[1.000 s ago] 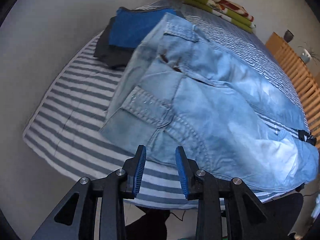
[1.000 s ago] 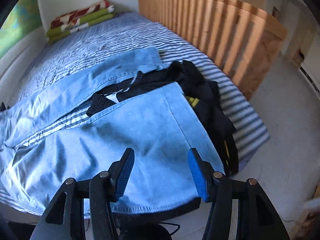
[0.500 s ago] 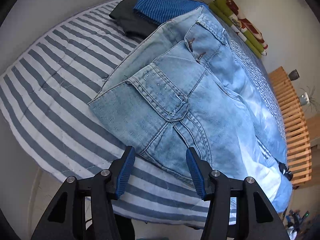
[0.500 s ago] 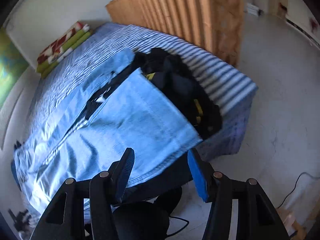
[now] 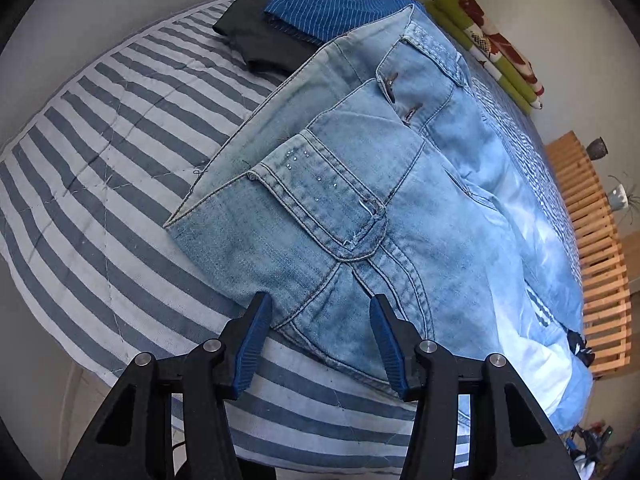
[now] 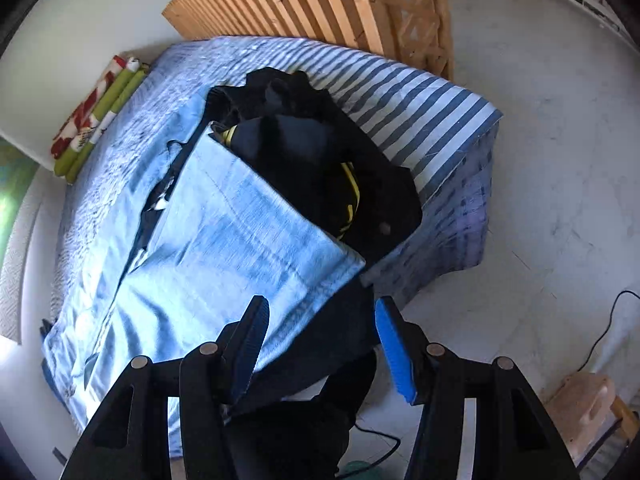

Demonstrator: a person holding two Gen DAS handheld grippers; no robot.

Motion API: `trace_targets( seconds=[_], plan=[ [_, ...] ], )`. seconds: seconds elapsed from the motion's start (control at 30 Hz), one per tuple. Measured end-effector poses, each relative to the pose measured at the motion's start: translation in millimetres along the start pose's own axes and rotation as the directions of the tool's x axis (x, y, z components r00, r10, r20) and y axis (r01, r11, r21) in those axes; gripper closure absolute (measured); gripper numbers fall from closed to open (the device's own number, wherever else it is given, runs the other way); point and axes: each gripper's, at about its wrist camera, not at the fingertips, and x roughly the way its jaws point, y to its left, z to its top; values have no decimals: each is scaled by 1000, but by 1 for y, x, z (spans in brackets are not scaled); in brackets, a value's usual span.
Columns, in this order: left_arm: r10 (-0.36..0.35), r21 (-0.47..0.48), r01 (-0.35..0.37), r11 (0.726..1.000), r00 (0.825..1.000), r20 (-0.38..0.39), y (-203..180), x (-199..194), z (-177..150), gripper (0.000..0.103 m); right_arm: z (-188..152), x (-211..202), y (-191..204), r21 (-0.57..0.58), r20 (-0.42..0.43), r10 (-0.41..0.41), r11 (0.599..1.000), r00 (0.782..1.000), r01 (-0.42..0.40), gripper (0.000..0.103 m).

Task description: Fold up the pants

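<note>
Left hand-held gripper (image 5: 320, 332): jaws closing astride jeans (image 5: 360, 200) waist edge at lower frame, unpinched. Right hand-held gripper (image 6: 320, 344): half-open, empty, above hem. Risk: one denim layer caught, fold skews.

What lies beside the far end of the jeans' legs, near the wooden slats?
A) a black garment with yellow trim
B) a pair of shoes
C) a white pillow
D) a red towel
A: in the right wrist view a crumpled black garment with yellow trim lies against the jeans leg hem.
</note>
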Motion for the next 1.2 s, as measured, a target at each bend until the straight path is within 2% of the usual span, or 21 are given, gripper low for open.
trace_targets(
  seconds=[0.1, 0.17, 0.3, 0.37, 0.4, 0.43, 0.6, 0.63, 0.77, 0.83, 0.9, 0.93, 1.0, 1.1, 1.2],
  plan=[
    [-11, -10, 11, 1000, 1000, 7, 3, 0, -2, 49, 2, 15, -10, 72, -38, 67, 995, 997, -64, 52],
    [-9, -12, 10, 1000, 1000, 13, 4, 0, -3, 54, -2, 26, -12, 95, -53, 93, 992, 994, -88, 52],
    [43, -18, -42, 999, 999, 31, 8, -4, -6, 78, -9, 43, -10, 153, -63, 199, 970, 978, -188, 52],
    [31, -13, -31, 999, 999, 39, 10, -8, -7, 85, -12, 40, -5, 155, -45, 208, 968, 977, -199, 67],
    [35, -9, -35, 999, 998, 47, 10, -10, -7, 103, -12, 36, -1, 138, -35, 194, 973, 980, -187, 79],
    [37, -5, -37, 999, 998, 53, 10, -13, -6, 103, -13, 29, 4, 118, -20, 181, 977, 983, -177, 88],
    [6, -12, -5, 1000, 995, 98, 16, -31, -4, 103, -9, -7, 8, 87, 70, 198, 975, 978, -204, 92],
    [25, -17, -24, 1000, 995, 94, 21, -35, -4, 103, -8, -11, 9, 81, 70, 203, 975, 977, -208, 92],
    [-18, -104, 26, 994, 997, 78, 44, -42, -8, 101, -6, -15, 21, 19, 77, 155, 987, 985, -157, 92],
    [-6, -111, 13, 994, 998, 63, 51, -43, -12, 87, -4, -14, 26, 10, 76, 129, 991, 989, -130, 92],
    [-3, -109, 7, 994, 999, 43, 54, -41, -15, 56, 0, -13, 27, 7, 72, 120, 993, 990, -121, 92],
    [8, -117, -3, 993, 999, 43, 55, -40, -15, 49, 2, -13, 27, 10, 69, 119, 993, 990, -120, 92],
    [-3, -135, 12, 991, 998, 60, 56, -39, -15, 49, 4, -13, 28, 10, 67, 120, 993, 991, -121, 92],
    [-77, -167, 82, 983, 996, 37, 53, -27, -13, 49, 3, -13, 32, -5, 70, 104, 995, 992, -104, 92],
    [-82, -142, 84, 986, 996, 16, 36, -10, -12, 50, 2, -12, 35, -10, 73, 99, 995, 992, -99, 92]
  ],
)
